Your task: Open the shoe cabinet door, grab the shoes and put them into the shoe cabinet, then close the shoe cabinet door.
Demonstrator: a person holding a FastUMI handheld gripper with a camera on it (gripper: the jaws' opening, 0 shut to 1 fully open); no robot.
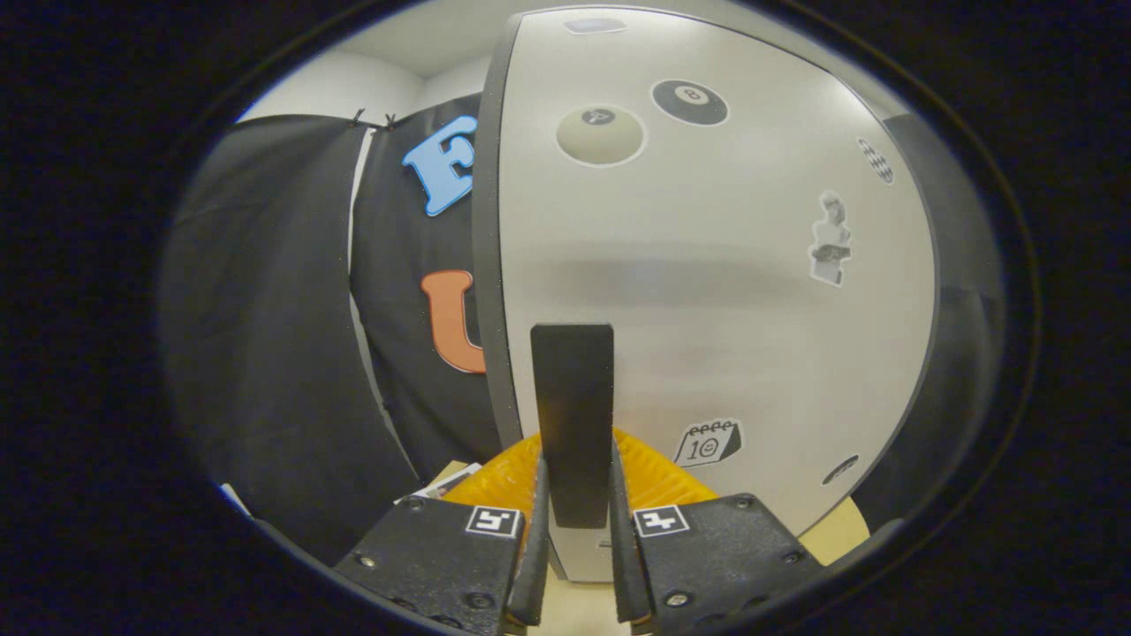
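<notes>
Pale wooden surface (831, 534) under the white cabinet (707, 309), papers (442, 484) alongside.

door handle (573, 424) between the jaws, on cabinet door (707, 291) | stickers (601, 135) on door | booth wall (292, 336) left

cabinet door (707, 291): smooth, satin-finish panel, soft sheen, flat printed stickers (601, 134) (paper or vinyl, cannot tell) | handle (573, 415): dark, smooth, matt bar, clamped from both sides by the gripper (576, 521) fingers | gripper housings: grainy matt plastic, metal screws | booth wall (265, 336): matt cloth, creased | floor (835, 534): pale, wood-like
</notes>
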